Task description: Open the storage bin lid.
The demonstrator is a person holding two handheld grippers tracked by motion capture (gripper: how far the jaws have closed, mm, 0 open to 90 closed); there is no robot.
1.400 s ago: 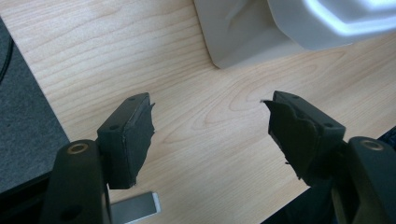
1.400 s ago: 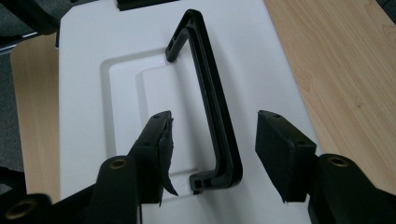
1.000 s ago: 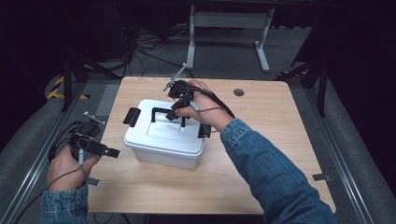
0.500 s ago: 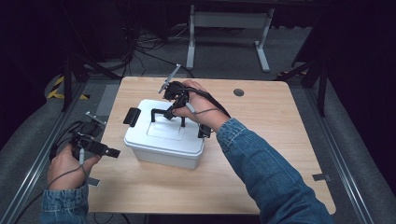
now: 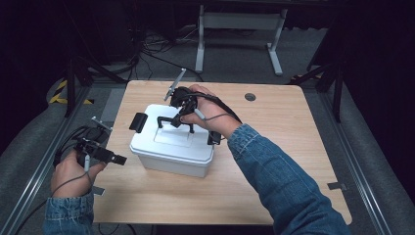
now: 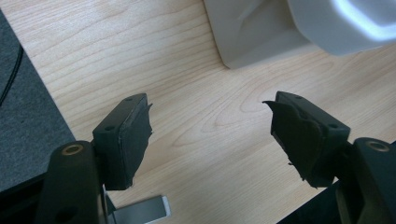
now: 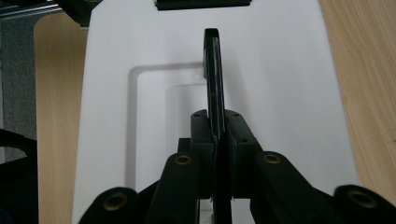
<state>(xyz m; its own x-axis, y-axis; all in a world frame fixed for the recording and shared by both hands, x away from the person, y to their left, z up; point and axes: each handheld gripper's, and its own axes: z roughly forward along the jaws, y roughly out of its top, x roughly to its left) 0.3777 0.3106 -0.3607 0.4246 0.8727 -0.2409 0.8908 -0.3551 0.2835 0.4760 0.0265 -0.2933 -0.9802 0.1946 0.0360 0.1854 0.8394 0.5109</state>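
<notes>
A white lidded box with black side latches stands left of the table's middle. Its black carry handle is swung up over the lid. My right gripper comes down from the far side and its jaws have just been closing; they are shut on the handle. In the right gripper view the thin handle bar runs away from the right gripper over the white lid. My left gripper stands open near the table's left edge, pointing at the box. The left gripper has nothing between its jaws; the box's corner lies just beyond.
The wooden table has a round cable hole at the back right. A small metal bracket sits at the table's left edge by my left hand. Grey floor, rails and a metal stand surround the table.
The right gripper's jaws have closed onto the box's handle, and that hand shifted slightly. The left hand and the box have not moved.
</notes>
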